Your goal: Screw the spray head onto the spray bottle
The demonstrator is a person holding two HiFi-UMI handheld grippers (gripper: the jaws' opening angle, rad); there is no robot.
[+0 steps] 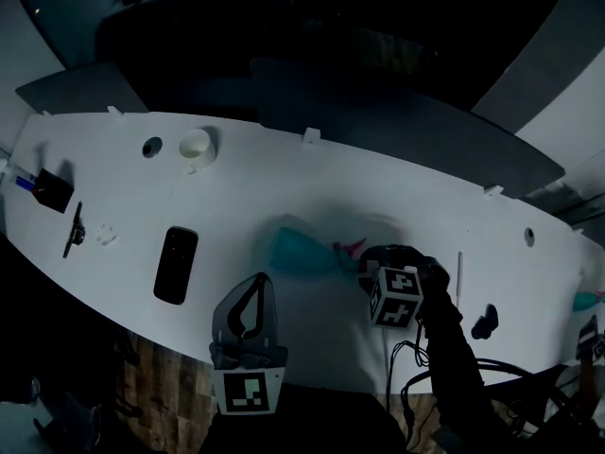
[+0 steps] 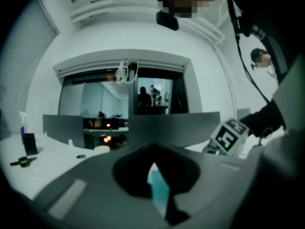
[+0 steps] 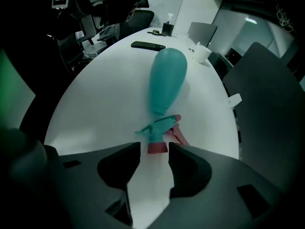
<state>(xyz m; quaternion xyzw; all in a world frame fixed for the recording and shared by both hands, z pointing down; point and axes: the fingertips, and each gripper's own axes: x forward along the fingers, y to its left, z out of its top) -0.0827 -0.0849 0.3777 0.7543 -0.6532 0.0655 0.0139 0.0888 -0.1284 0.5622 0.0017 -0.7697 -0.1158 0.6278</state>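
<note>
A teal spray bottle [image 1: 301, 252] [image 3: 167, 78] lies on its side on the white table [image 1: 284, 178]. The spray head [image 1: 348, 250] [image 3: 159, 128], teal with a pink trigger and a pink end piece, sits at the bottle's neck. My right gripper [image 1: 371, 261] [image 3: 155, 149] is open. Its jaws stand either side of the pink end piece with a gap on each side. Below and to the left of the bottle, clear of it, is my left gripper [image 1: 257, 282] [image 2: 153, 162]. It is shut and holds nothing. A teal sliver shows past its jaws.
A black phone [image 1: 176, 264] lies left of the bottle. Farther left are a small black tool [image 1: 73, 230] and a black holder with a blue pen [image 1: 49, 189]. A white cup [image 1: 196, 146] stands at the back. A white stick [image 1: 460, 274] and a small black object [image 1: 484, 322] lie to the right.
</note>
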